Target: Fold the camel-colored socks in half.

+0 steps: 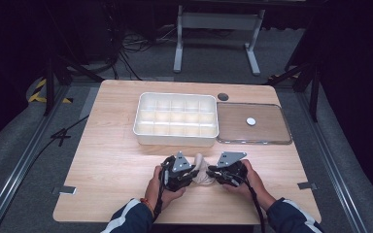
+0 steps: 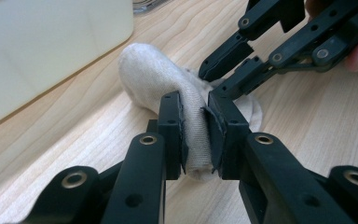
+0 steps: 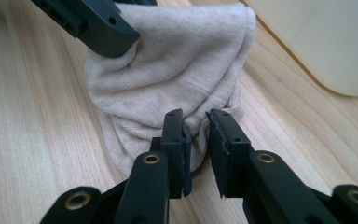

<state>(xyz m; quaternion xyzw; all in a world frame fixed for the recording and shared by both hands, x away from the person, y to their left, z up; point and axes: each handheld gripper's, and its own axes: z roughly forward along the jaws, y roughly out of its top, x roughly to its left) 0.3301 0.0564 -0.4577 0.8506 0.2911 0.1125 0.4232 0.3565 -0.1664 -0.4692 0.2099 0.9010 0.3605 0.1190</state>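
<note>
Fabric of a beige sock sits bunched between both tools at the table's near edge, its far end hidden behind black linkages. At nine o'clock of it, the left gripper is clamped on a fold. At three o'clock, the right gripper has cloth between barely parted jaws; whether they pinch cannot be told. At twelve o'clock stands a white divided tray; a clear lid lies beside it.
</note>
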